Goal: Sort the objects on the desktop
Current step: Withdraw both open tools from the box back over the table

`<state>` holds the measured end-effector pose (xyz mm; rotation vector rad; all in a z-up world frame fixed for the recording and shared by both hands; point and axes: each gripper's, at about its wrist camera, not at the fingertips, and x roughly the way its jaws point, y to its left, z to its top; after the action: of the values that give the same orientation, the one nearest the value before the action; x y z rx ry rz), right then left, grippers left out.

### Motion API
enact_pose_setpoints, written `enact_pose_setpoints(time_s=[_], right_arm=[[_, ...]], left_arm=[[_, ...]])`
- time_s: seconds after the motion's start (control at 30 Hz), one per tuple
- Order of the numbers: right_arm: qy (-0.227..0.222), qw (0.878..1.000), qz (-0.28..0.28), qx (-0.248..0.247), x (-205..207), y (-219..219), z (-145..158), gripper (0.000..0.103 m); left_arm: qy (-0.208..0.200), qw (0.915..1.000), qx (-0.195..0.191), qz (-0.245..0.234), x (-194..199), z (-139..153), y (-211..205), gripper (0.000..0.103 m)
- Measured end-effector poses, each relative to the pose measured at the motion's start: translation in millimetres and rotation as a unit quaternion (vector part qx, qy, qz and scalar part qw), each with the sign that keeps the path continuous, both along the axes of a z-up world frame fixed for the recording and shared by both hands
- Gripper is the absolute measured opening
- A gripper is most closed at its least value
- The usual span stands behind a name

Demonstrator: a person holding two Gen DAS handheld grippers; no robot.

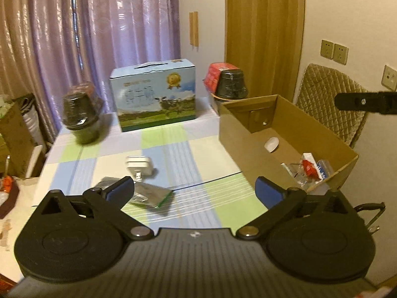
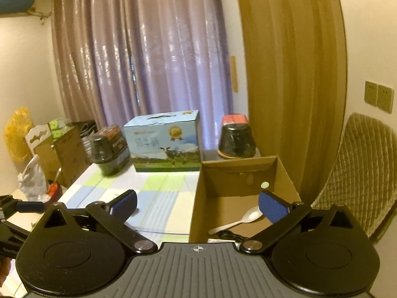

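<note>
Both tools spread wide, empty: left tool (image 1: 194, 186) hangs above the foil packet (image 1: 148, 195) and white charger (image 1: 139, 166) mid-surface, likely next picks; right tool (image 2: 198, 204) sits over the cardboard box (image 2: 196, 213) at the right edge, spoon (image 2: 238, 221) inside

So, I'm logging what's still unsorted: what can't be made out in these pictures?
- Silver packet, left wrist view: near end hidden behind the left gripper's finger; print blurred.
- Cardboard box contents, right wrist view: near part cut off by the right gripper's body; only a white spoon and a black cable show.
- Clear packets, left wrist view: labels too small.
</note>
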<state>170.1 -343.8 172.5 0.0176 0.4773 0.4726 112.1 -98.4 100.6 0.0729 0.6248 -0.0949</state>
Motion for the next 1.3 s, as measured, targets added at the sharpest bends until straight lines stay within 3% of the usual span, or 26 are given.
enact_pose_setpoints(time_s=[0.3,0.67,0.97,1.3], right_arm=[[-0.007,1.0,0.029,0.003,-15,33,11,0.101],[-0.001,0.998,0.062,-0.018,-29,86,1,0.101],[0.003,0.995,0.094,-0.037,-39,126,-29,0.101],[0.029,0.988,0.135,-0.066,-20,168,-78,0.101]], left_arm=[[0.007,0.9995,0.02,0.026,-31,0,29,0.102],[0.01,0.9982,0.007,0.058,-44,-22,92,0.102],[0.021,0.9958,-0.014,0.088,-42,-45,143,0.102],[0.043,0.9916,-0.047,0.113,-3,-76,172,0.102]])
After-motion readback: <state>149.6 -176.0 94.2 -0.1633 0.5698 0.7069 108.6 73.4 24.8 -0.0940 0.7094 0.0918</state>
